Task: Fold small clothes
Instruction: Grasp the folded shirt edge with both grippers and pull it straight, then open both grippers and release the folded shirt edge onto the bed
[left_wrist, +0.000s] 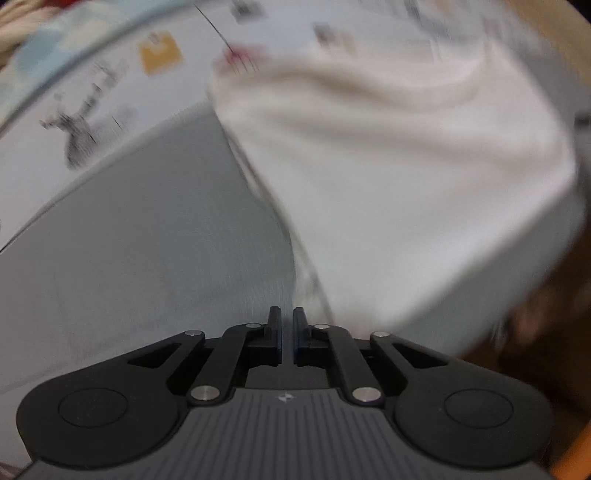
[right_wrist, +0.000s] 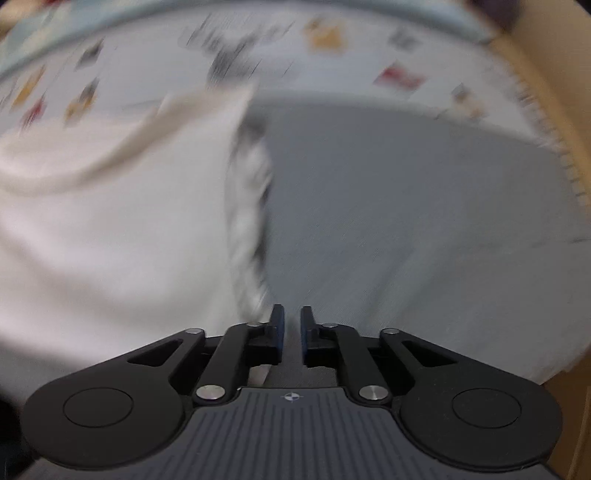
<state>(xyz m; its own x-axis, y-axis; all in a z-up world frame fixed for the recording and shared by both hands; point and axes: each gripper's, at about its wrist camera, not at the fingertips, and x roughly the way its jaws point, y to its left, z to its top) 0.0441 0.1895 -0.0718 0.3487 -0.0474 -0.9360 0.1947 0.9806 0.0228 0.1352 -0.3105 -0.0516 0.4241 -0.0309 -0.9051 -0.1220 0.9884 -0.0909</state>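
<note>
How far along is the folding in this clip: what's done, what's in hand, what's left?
Done: the white garment lies on the grey mat, apparently doubled over into a roughly rectangular shape, though blur hides how neat it is. In hand: nothing; the left hand-held gripper and right hand-held gripper each show a narrow gap with no cloth between the fingers. Left: probably another fold or tidying.

Grey mat (right_wrist: 406, 206) atop blurred picture-print sheet (left_wrist: 92, 110).

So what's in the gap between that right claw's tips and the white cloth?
Nothing but bare grey mat. In the right wrist view the white garment lies just left of the right gripper, its frayed edge near the left fingertip; blur hides whether they touch.
</note>
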